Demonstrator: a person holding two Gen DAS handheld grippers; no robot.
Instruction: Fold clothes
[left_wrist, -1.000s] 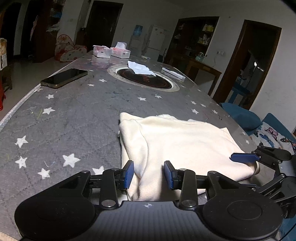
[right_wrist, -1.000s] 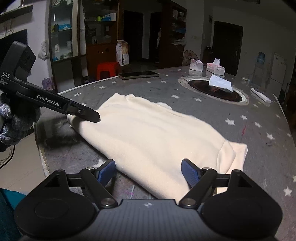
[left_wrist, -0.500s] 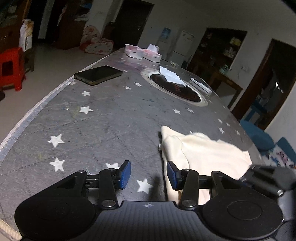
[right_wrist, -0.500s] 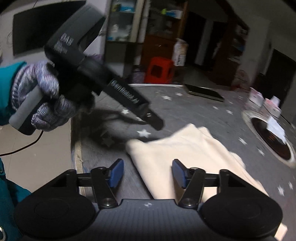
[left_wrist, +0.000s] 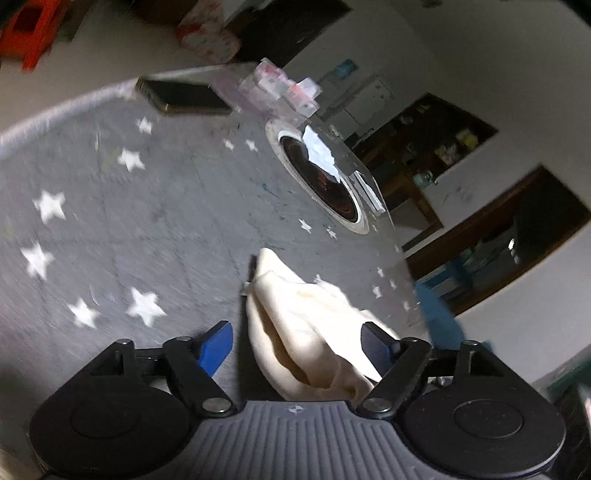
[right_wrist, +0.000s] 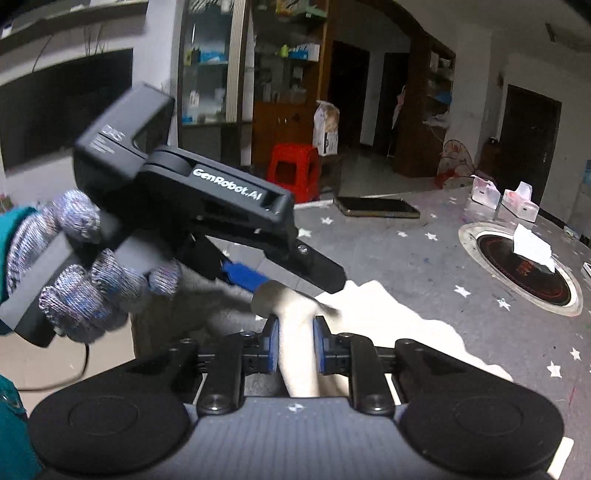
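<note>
Left wrist view, blurred: the left gripper (left_wrist: 297, 338) stands wide apart around a bunched edge of the cream garment (left_wrist: 303, 325) on the starred table (left_wrist: 129, 221), seemingly without pinching it; a phone (left_wrist: 183, 98) lies at eleven o'clock. Right wrist view: the right gripper (right_wrist: 295, 347) clamps a garment fold at six o'clock.

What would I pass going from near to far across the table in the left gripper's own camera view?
Left gripper → cream garment → round hotplate inset with white paper on it → dark phone → pink tissue boxes.
</note>
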